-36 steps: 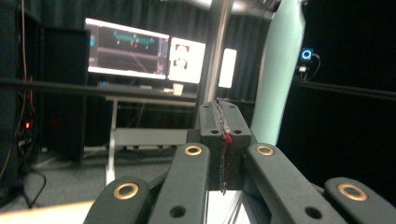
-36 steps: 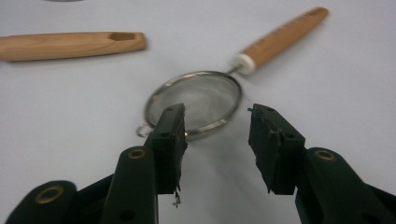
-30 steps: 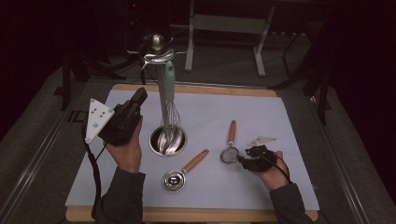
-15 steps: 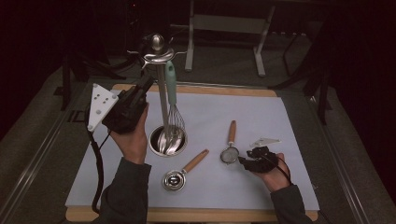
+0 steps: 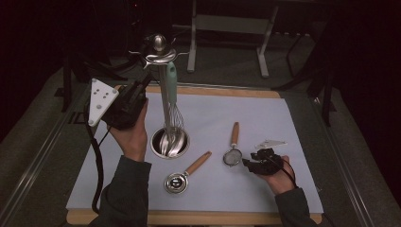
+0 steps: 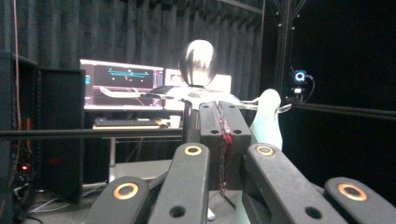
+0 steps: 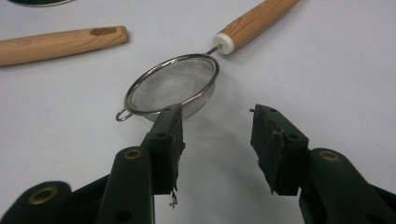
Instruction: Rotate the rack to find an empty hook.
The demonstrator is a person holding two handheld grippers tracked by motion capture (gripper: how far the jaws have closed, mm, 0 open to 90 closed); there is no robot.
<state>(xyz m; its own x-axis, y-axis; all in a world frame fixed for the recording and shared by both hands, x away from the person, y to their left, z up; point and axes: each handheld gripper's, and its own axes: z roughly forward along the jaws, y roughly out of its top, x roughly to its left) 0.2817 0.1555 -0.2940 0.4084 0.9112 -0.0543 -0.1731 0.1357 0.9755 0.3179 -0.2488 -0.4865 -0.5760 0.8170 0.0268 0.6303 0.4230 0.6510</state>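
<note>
The tall metal stand (image 5: pixel 160 52) rises from a round dish (image 5: pixel 169 142) on the bench (image 5: pixel 246 118). A whisk (image 5: pixel 171 99) with a pale green handle hangs from a hook of the stand and reaches down into the dish.

The left gripper (image 5: pixel 137 92) is up beside the top of the stand, its jaws clenched tight with nothing between them. It sits very near the hooks. A bump there could rock the stand and tip it over, or shake the whisk off its hook, so that it falls into the dish.

To the right of the stand lies a small strainer (image 5: pixel 231 156) with a wooden handle. The right gripper (image 5: pixel 253 163) rests just beside the strainer with its jaws released and wide apart. One jaw is at the strainer's rim, so a push could slide it away across the smooth bench.

A measuring spoon (image 5: pixel 176 182) lies in front of the stand.

In the left gripper view the jaws cover the stand's pole, and I cannot tell if they touch it. The whisk's hook is too small to make out.
</note>
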